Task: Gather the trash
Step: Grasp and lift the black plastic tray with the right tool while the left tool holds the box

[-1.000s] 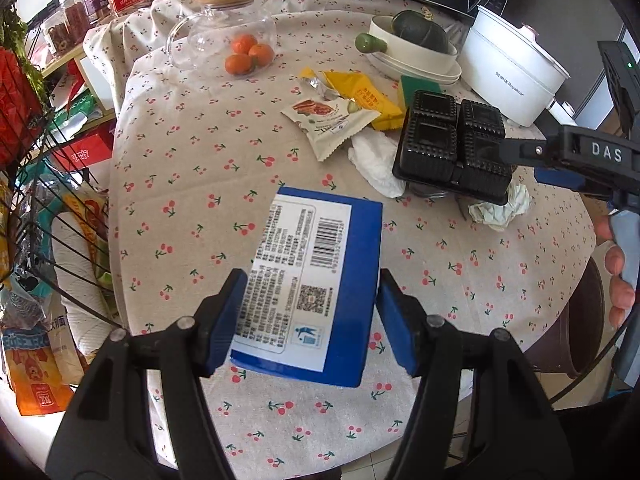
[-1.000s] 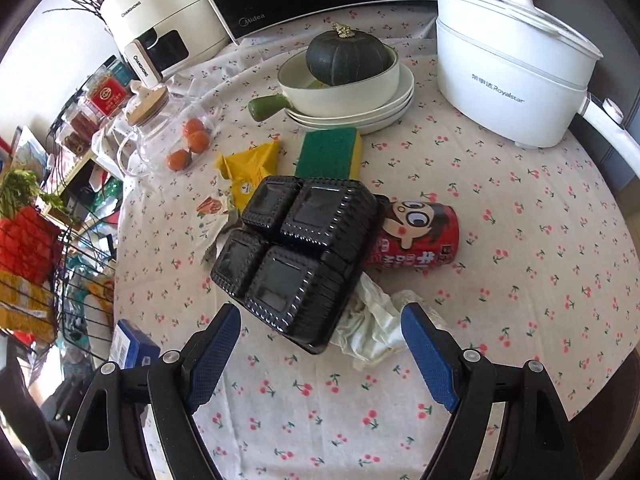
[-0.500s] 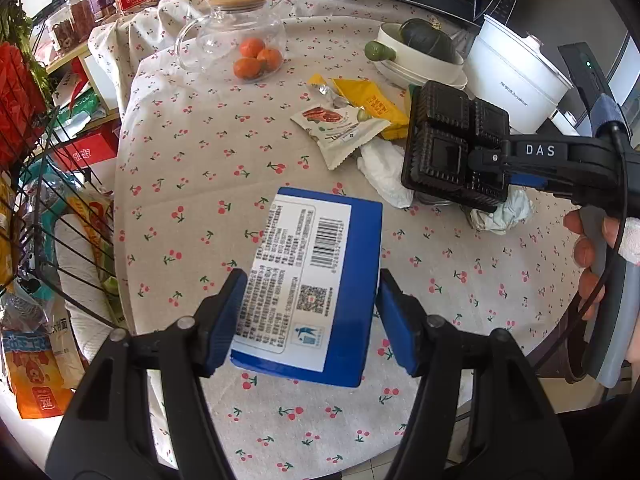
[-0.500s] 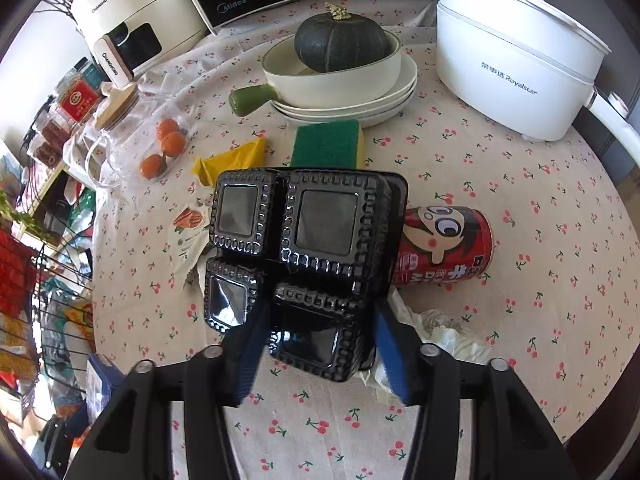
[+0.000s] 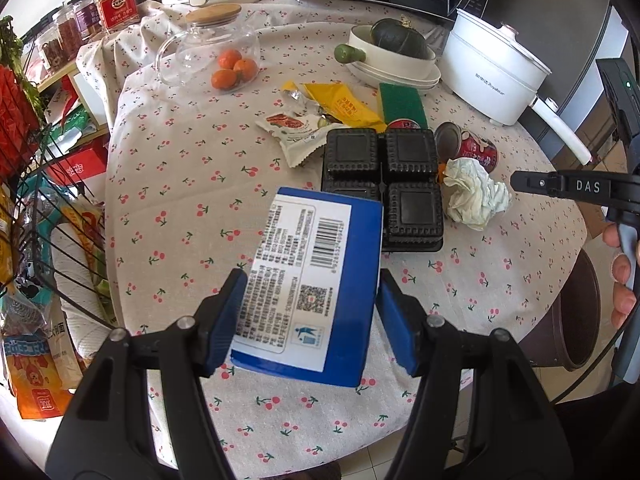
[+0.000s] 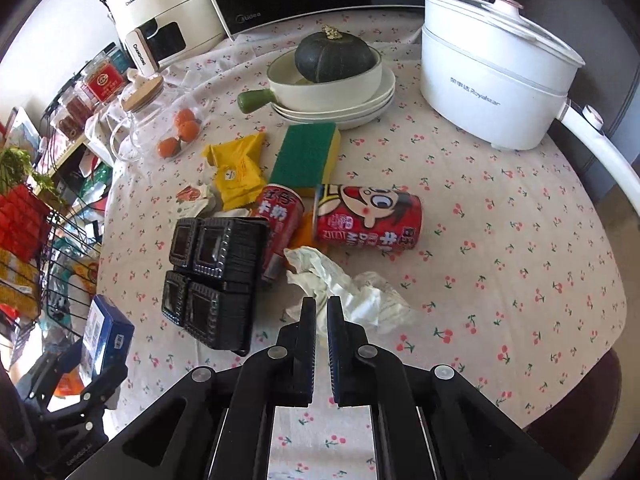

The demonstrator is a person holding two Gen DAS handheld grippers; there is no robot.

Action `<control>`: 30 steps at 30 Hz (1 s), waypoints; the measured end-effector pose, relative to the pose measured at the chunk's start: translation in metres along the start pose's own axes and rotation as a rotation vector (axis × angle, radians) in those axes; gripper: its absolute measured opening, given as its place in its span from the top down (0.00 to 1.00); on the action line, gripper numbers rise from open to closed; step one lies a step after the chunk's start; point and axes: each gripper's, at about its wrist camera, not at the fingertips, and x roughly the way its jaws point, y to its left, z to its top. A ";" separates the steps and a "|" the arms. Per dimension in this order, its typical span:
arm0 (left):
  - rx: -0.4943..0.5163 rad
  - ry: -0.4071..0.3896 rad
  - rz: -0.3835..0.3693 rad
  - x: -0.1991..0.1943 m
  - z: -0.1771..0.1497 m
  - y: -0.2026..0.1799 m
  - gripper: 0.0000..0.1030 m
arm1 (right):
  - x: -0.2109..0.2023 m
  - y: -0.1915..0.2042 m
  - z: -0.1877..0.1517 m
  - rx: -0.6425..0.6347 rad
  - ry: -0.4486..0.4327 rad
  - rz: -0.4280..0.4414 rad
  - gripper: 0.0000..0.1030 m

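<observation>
The left gripper [image 5: 308,320] grips the blue box [image 5: 310,288] above the bench [image 5: 192,200] near its front edge. The black tray [image 6: 212,276], lifted earlier, lies flat mid-bench. The right gripper [image 6: 321,312], jaws just closed on nothing, hovers beside crumpled tissue [image 6: 352,292]; bare cloth lies rightward

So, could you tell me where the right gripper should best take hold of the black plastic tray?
Probably the black plastic tray's thin outer rim nearest the right gripper, approached from above with one jaw under the lip. Its four-compartment body looks too wide, and a red can crowds its far edge.
</observation>
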 end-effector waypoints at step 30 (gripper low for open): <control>-0.072 0.023 0.032 0.010 0.001 0.031 0.36 | 0.079 0.064 0.000 -0.011 0.084 0.240 0.82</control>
